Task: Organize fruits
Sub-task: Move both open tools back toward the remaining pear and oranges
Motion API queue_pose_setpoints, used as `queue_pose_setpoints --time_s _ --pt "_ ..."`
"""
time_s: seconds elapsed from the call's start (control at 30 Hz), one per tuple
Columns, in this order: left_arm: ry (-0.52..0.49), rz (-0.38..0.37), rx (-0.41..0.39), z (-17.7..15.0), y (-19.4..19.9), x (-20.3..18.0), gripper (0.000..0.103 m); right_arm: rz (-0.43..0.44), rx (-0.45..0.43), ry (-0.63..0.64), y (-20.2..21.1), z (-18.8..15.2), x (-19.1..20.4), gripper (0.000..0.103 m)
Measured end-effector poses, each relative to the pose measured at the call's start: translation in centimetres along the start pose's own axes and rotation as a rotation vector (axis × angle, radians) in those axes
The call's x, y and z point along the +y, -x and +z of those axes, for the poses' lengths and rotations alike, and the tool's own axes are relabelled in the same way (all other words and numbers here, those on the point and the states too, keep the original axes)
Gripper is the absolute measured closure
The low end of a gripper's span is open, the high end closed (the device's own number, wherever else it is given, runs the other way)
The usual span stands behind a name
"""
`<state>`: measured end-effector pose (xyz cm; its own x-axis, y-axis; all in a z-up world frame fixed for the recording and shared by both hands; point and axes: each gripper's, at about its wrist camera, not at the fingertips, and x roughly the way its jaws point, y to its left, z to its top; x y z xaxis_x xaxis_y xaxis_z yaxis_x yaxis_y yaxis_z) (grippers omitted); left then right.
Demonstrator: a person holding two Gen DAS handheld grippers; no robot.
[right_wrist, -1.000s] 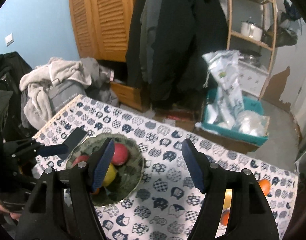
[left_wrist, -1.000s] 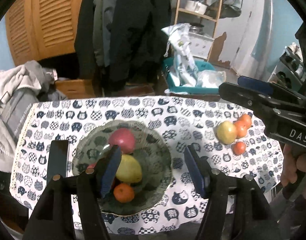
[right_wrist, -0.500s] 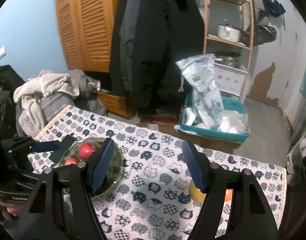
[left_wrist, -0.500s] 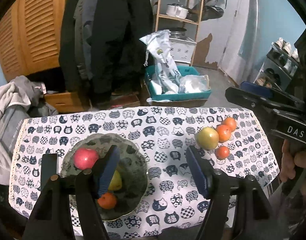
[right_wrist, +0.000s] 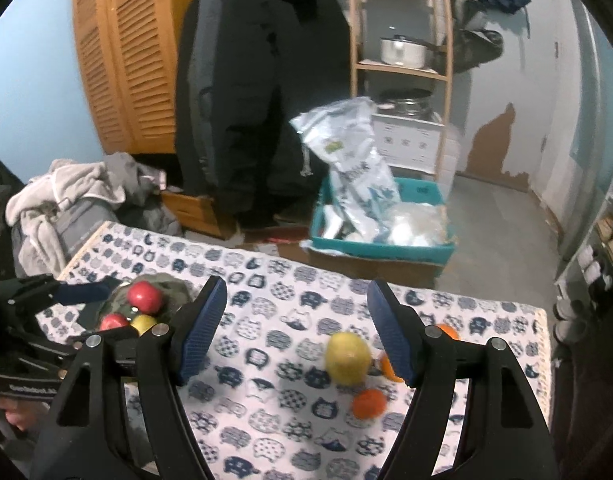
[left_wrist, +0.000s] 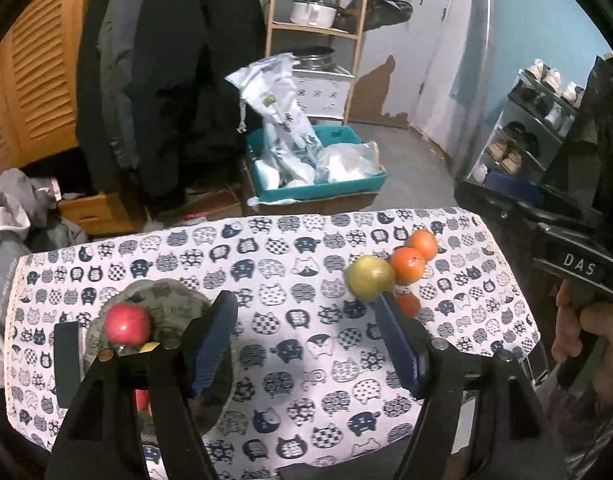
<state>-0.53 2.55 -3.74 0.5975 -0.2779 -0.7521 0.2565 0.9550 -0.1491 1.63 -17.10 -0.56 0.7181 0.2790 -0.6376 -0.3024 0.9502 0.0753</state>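
Note:
A dark glass bowl (left_wrist: pixel 162 300) at the table's left holds a red apple (left_wrist: pixel 128 324) and other fruit, partly hidden behind my left finger. To the right on the cloth lie a yellow-green apple (left_wrist: pixel 370 282) and three oranges (left_wrist: pixel 408 265). My left gripper (left_wrist: pixel 304 312) hovers over the table's middle, its jaws opening with nothing between them. My right gripper (right_wrist: pixel 294 300) hangs above the cloth, its jaws also opening and empty; the yellow-green apple (right_wrist: pixel 348 358) and an orange (right_wrist: pixel 369 402) lie just inside its right finger. The bowl (right_wrist: pixel 170 284) is at its left.
The table carries a cat-print cloth (left_wrist: pixel 290 360). Beyond its far edge stand a teal box (left_wrist: pixel 318 168) of plastic bags, hanging dark coats (right_wrist: pixel 258 100) and a wooden shelf (right_wrist: pixel 402 68). A clothes pile (right_wrist: pixel 66 196) lies left, a shoe rack (left_wrist: pixel 538 128) right.
Both views have swung to the right: the bowl has slid to the left of each frame and the loose fruit toward the middle. Both pairs of jaws stand wider.

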Motion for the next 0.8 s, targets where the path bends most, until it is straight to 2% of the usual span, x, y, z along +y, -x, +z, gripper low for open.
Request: queue_pose_setpoints --time_s 0.17,0.3,0.47,0.8 --pt "-0.022 -0.011 0.013 0.6 -1.2 -2.2 0.027 -0.034 0.017 -0.040 0.7 -1.1 -3.1 0.029" --pt "-0.013 -0.036 0.055 0.8 -2.7 -3.5 0.027 -0.064 0.020 -0.065 1.4 -1.8 -5.2 0.029" --pt "-0.024 -0.033 0.097 0.9 -4.7 -5.4 0.027 -0.099 0.024 -0.091 2.0 -2.5 -7.5 0.028" --pt "-0.014 -0.037 0.151 1.5 -8.2 -7.3 0.027 -0.142 0.052 -0.150 1.9 -3.9 -11.2 0.027"
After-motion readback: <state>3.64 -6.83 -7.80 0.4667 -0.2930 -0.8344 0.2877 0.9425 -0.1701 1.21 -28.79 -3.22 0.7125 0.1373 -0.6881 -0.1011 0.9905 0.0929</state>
